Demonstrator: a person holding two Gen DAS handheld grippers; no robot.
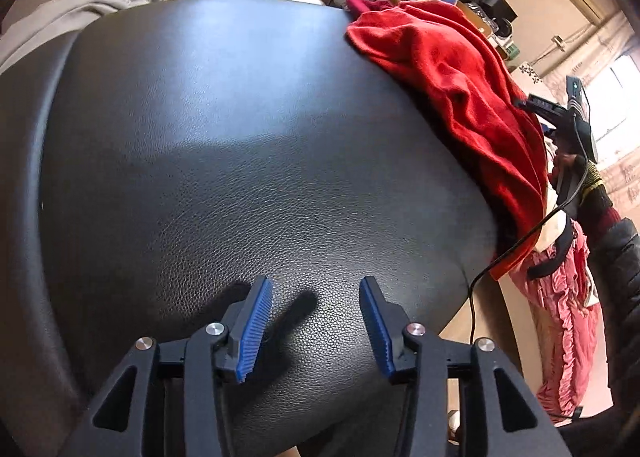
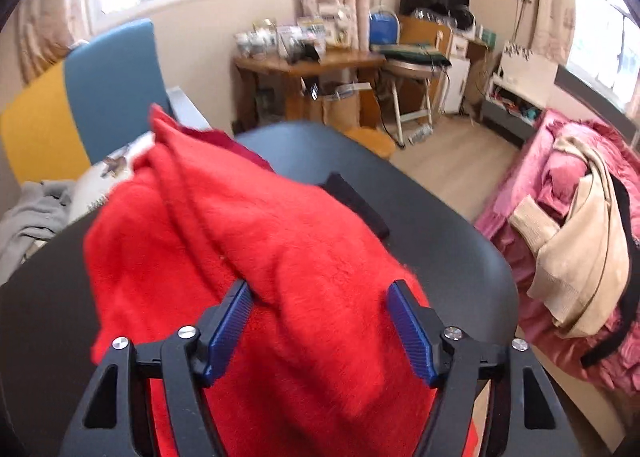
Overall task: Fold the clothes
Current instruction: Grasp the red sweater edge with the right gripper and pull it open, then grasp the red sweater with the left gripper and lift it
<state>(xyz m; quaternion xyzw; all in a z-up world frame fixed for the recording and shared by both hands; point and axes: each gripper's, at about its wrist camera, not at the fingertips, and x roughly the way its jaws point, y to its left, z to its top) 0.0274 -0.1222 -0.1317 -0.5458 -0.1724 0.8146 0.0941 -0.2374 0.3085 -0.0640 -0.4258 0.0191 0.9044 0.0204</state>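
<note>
A red fleece garment (image 1: 452, 85) lies bunched on the right side of a black leather-look tabletop (image 1: 240, 137) and hangs over its edge. My left gripper (image 1: 316, 321) stands open just above bare tabletop, nothing between its blue pads, well left of the garment. In the right wrist view the red garment (image 2: 240, 257) fills the space between the fingers of my right gripper (image 2: 320, 321). Its jaws stand wide, and a fold of cloth touches the left pad (image 2: 232, 321). The left wrist view shows the right gripper (image 1: 560, 113) at the garment's far edge, held by a gloved hand (image 1: 592, 177).
A grey garment (image 1: 80, 1) lies past the table's far left. A flat dark object (image 2: 356, 201) rests on the table behind the red cloth. Pink bedding (image 2: 560, 145) with a beige garment (image 2: 580, 241) sits to the right. A cable (image 1: 472, 297) hangs off the table edge.
</note>
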